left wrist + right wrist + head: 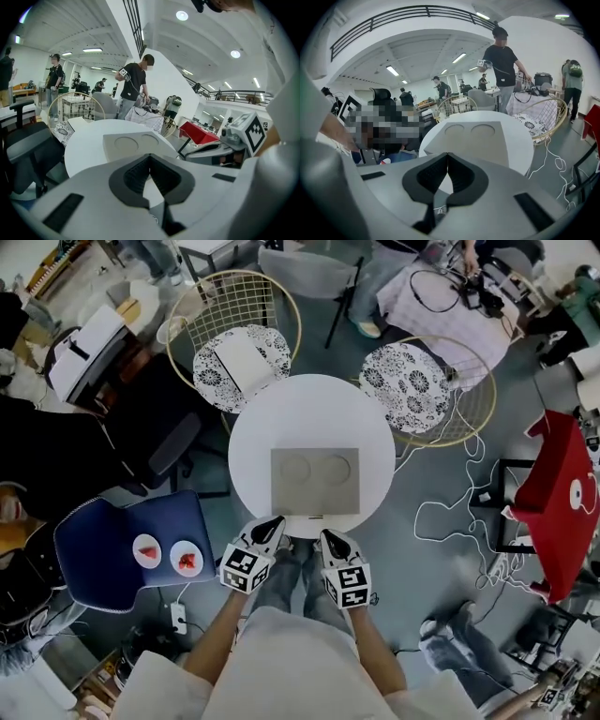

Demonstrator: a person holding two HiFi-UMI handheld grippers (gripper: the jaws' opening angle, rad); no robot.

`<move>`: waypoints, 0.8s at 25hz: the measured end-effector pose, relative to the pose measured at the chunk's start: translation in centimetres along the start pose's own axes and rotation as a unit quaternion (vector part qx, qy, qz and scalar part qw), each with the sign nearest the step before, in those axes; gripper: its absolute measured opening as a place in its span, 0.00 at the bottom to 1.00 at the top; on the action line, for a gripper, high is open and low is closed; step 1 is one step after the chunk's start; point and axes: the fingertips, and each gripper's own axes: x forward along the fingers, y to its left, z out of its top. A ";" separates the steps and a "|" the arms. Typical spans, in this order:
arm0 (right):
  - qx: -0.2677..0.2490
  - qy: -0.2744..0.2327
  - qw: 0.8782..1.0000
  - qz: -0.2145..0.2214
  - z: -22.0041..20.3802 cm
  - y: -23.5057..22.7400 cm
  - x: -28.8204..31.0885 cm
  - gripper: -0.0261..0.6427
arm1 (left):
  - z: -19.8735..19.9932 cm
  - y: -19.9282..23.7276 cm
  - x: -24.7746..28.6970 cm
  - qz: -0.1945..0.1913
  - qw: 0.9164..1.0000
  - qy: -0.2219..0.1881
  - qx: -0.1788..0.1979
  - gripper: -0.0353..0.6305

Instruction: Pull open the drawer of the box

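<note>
A flat grey box point(315, 480) with two round dents in its lid lies on the round white table point(253, 442); its drawer front faces me, closed as far as I can see. The same box point(129, 144) shows ahead in the left gripper view and, as the box point(480, 138), in the right gripper view. My left gripper point(277, 520) hovers at the table's near edge, left of the box's front, jaws shut and empty. My right gripper point(326, 534) sits beside it at the box's front, also shut with nothing between the pads.
Two wire chairs with patterned cushions point(241, 368) point(407, 385) stand behind the table. A blue chair point(103, 545) with two small dishes is at the left, a red table point(562, 502) at the right. Cables point(459, 512) trail over the floor. People stand further back.
</note>
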 end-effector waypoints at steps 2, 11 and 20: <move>0.006 0.008 1.000 0.005 -1.2 0.3 0.3 0.06 | -0.9 0.6 0.5 0.002 1.000 0.005 0.000 0.07; 0.028 0.036 0.999 0.016 -4.7 0.9 1.7 0.06 | -3.2 3.7 2.8 0.018 1.000 0.024 -0.004 0.07; 0.034 0.054 0.998 0.010 -5.9 0.6 2.8 0.07 | -4.4 4.4 4.0 0.018 0.999 0.036 0.001 0.07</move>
